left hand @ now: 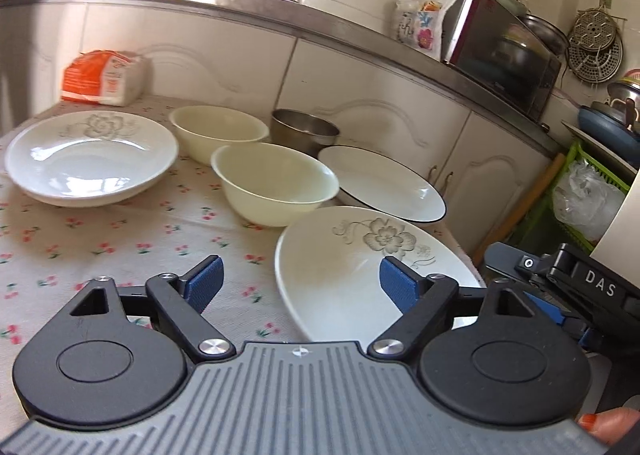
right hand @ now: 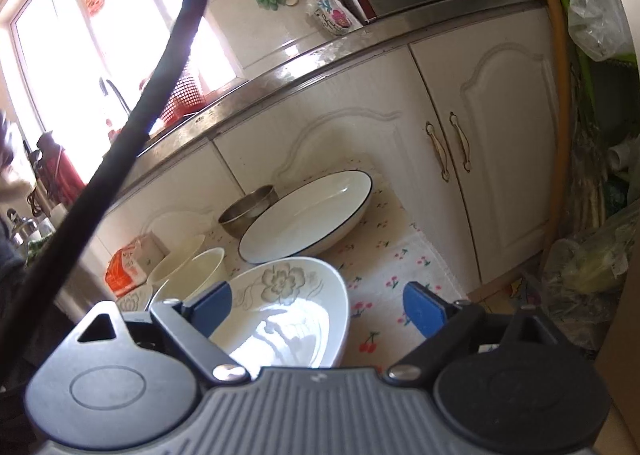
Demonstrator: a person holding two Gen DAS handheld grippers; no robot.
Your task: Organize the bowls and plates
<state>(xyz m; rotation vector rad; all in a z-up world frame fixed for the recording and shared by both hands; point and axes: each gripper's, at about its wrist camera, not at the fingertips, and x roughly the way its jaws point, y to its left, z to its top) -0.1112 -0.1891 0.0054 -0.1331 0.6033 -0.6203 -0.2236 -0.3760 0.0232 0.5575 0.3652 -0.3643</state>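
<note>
On the cherry-print tablecloth [left hand: 120, 247] stand a white flower plate [left hand: 92, 159] at the left, two cream bowls [left hand: 276, 183] [left hand: 218, 131], a steel bowl [left hand: 304, 131], a black-rimmed white plate [left hand: 384, 183] and a near flower plate [left hand: 352, 275]. My left gripper [left hand: 300, 287] is open, its right pad over the near flower plate's inside. My right gripper [right hand: 320, 307] is open around that plate's [right hand: 288, 311] right rim, with the black-rimmed plate [right hand: 308, 215] beyond. The right gripper body [left hand: 576, 287] shows at the left view's right edge.
White cabinet doors [right hand: 480, 135] close off the table's far side. An orange-and-white packet [left hand: 104, 75] lies at the back left. A microwave [left hand: 500, 51] sits on the counter. A green rack with bags [left hand: 580, 195] stands right of the table. A black cable [right hand: 140, 115] crosses the right view.
</note>
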